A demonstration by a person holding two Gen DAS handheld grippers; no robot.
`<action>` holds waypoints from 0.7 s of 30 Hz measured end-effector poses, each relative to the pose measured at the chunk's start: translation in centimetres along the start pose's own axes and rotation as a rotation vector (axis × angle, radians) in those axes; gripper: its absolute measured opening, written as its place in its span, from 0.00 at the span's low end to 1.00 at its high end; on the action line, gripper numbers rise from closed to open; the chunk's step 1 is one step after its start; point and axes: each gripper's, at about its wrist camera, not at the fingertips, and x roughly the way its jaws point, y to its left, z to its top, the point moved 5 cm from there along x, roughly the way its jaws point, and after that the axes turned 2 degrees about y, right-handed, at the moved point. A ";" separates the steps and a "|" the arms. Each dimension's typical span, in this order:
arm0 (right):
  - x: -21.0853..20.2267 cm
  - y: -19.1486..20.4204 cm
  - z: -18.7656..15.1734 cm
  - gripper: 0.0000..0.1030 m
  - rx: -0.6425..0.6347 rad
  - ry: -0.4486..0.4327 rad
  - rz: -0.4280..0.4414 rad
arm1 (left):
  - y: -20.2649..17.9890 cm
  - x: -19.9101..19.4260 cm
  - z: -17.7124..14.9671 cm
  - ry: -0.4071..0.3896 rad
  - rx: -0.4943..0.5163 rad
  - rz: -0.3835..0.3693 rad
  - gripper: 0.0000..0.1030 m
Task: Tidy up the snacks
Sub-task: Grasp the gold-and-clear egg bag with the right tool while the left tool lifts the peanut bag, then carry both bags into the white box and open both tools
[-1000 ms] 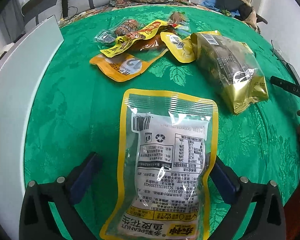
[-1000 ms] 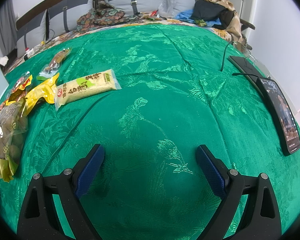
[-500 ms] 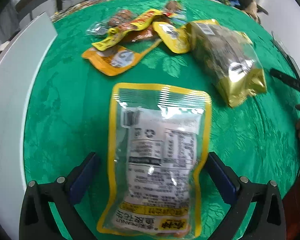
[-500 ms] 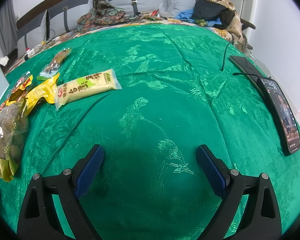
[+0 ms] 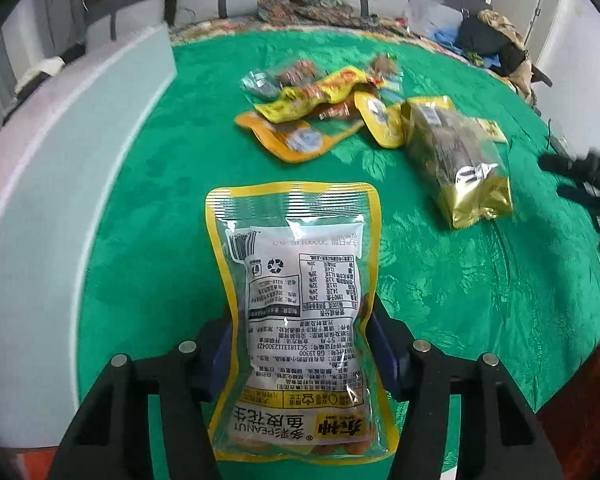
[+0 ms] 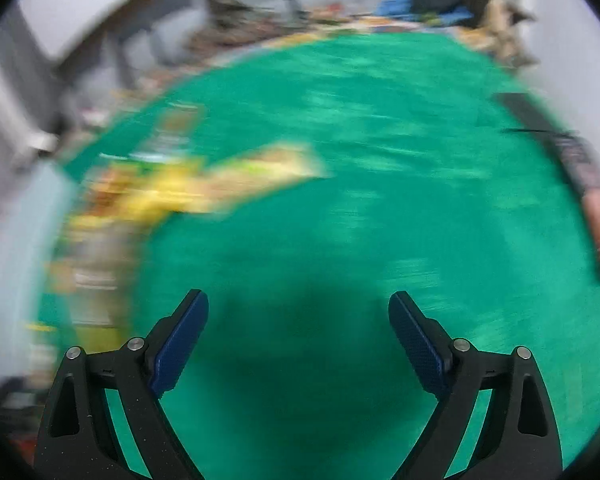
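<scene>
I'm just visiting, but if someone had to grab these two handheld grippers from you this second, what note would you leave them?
Left gripper: fingers closed on the peanut pouch, held above the green tablecloth.
Right gripper: open, holding nothing; its view is motion-blurred.
Snack pile and gold bag lie ahead on the cloth; a white bin stands to the left.
Done: one pouch picked up. Left: place it, probably in the bin, then sort the others.

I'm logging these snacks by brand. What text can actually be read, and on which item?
"PEANUT", upside down: peanut bag held in the left gripper.
"GB 19300": same bag's back label.
Other print on the bag: too small.
Snack pile and gold bag: blurred, unreadable.
</scene>
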 end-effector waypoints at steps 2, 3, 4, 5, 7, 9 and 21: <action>-0.6 5.9 0.0 0.91 -0.078 0.027 0.101 | 0.0 -0.7 0.4 -0.025 0.000 0.009 0.56; -0.5 8.0 -0.1 0.91 -0.112 0.039 0.110 | 0.1 -1.2 0.4 -0.037 0.001 0.016 0.56; 0.0 10.3 -0.2 0.91 -0.152 0.060 0.091 | 0.4 -1.8 0.3 -0.048 0.001 0.025 0.56; 0.8 11.9 -0.4 0.91 -0.182 0.081 0.053 | 0.6 -2.1 0.4 -0.056 -0.001 0.032 0.56; 3.0 14.3 -0.8 0.91 -0.230 0.116 -0.039 | 1.2 -2.8 0.2 -0.070 -0.010 0.041 0.56; 5.2 15.2 -1.3 0.90 -0.252 0.163 -0.112 | 1.6 -3.1 -0.1 -0.072 -0.023 0.038 0.56; -2.7 11.2 -4.1 0.55 -0.056 0.073 0.215 | 2.8 -4.1 -1.3 -0.089 -0.118 -0.090 0.56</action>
